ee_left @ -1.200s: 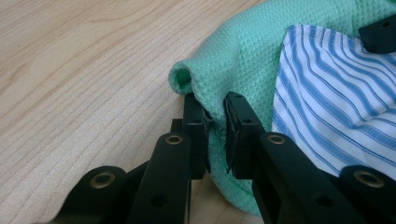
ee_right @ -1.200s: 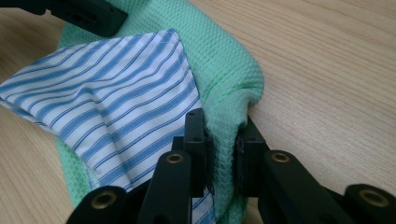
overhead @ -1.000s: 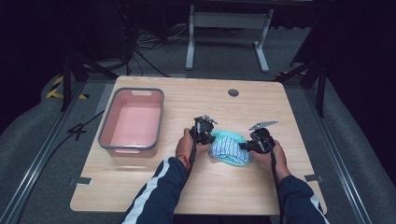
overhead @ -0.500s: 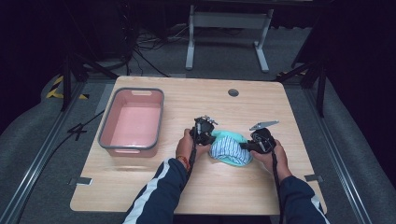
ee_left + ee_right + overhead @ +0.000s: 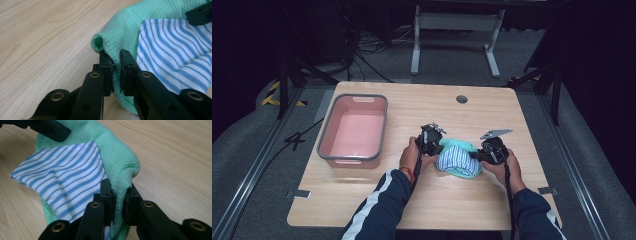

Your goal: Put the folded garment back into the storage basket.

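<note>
A mint-green waffle cloth [image 5: 460, 146] lies bunched on the wooden table [image 5: 412, 110], with a blue-and-white striped cloth [image 5: 455, 159] resting on top of it. My left gripper [image 5: 435, 148] is shut on the green cloth's left edge; its pads pinch a fold of green cloth [image 5: 117, 37] beside the striped cloth [image 5: 172, 50]. My right gripper [image 5: 478, 156] is shut on the green cloth's right edge, where a ridge of green cloth [image 5: 120, 167] sits between its pads, next to the striped cloth [image 5: 65, 170].
A pink tub [image 5: 331, 151] with a grey rim stands empty at the table's left. A round cable hole [image 5: 461, 99] is in the far part of the tabletop. A metal stand [image 5: 455, 22] and cables are on the floor beyond.
</note>
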Action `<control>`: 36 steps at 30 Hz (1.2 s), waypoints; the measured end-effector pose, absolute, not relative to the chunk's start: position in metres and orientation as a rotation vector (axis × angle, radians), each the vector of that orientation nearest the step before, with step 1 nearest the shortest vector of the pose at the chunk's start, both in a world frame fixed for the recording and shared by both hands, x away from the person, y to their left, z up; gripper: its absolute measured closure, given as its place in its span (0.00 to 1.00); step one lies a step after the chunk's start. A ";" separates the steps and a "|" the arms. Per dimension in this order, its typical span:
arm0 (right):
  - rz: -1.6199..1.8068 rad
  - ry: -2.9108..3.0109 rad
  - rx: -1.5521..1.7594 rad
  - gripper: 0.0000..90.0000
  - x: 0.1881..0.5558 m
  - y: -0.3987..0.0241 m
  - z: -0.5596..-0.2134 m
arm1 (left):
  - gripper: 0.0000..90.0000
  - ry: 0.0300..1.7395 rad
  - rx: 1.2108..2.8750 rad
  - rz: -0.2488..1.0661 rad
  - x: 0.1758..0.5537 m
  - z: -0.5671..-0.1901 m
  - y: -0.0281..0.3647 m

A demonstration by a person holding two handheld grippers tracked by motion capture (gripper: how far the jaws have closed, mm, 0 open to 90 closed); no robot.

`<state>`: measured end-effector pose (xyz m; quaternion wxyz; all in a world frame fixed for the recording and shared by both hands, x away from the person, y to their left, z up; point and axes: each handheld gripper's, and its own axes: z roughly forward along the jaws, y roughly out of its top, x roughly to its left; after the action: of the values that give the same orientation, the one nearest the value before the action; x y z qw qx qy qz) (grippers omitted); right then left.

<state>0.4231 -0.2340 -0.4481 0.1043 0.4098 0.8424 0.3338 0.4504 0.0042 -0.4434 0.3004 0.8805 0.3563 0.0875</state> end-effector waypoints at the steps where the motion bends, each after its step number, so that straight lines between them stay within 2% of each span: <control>1: 0.982 2.485 1.201 0.89 0.423 -0.233 -0.447 | 0.91 0.942 2.335 0.231 0.451 -0.442 0.005; 18: 1.046 2.471 1.138 0.89 0.420 -0.219 -0.416 | 0.91 0.917 2.333 0.295 0.444 -0.413 0.018; 36: 1.076 2.491 0.966 0.89 0.423 -0.160 -0.366 | 0.91 0.982 2.270 0.381 0.431 -0.364 0.076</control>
<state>0.4235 -0.1603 -0.3660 0.1302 0.3325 0.8575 0.3703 0.4306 0.0761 -0.3637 0.3140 0.8612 0.3725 0.1445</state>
